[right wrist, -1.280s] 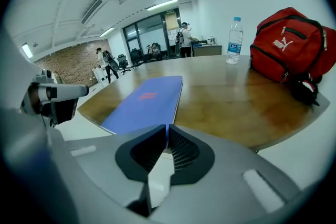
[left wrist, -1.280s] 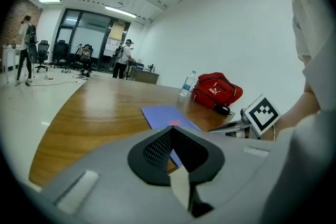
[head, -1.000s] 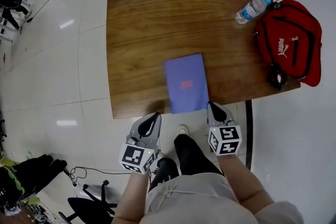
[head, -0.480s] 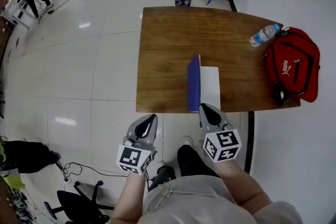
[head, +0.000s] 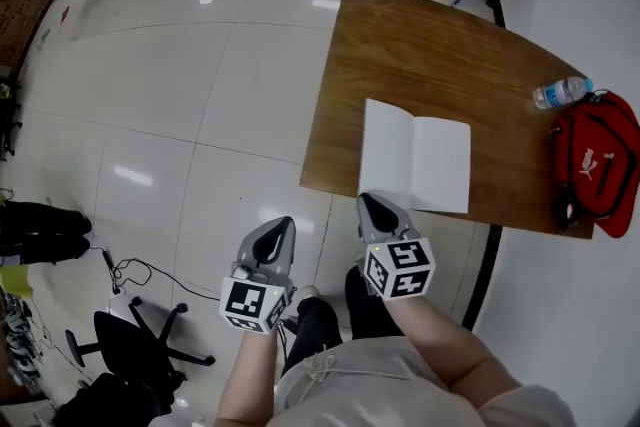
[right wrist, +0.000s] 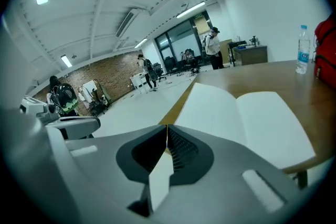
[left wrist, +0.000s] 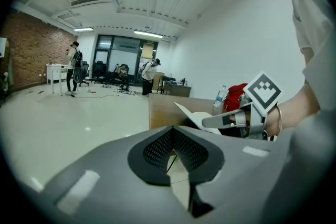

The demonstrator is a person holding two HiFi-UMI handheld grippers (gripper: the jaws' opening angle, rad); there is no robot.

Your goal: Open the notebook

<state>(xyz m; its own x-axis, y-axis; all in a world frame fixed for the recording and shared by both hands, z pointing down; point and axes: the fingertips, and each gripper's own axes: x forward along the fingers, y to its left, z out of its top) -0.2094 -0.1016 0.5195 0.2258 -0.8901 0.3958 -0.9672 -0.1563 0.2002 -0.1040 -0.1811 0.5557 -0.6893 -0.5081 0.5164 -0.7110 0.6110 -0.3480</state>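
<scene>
Notebook (head: 415,160) — half-raised before — now lies open flat.

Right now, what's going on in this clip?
A person stands at a wooden table with a gripper in each hand. The notebook lies open on it, blank white pages up. The right gripper is at the near edge of the left-hand leaf, jaws together and apparently pinching it; that leaf looks slightly raised. The left gripper hangs over the floor beside the table, shut and empty. A water bottle and a red bag sit untouched at the table's right end.
</scene>
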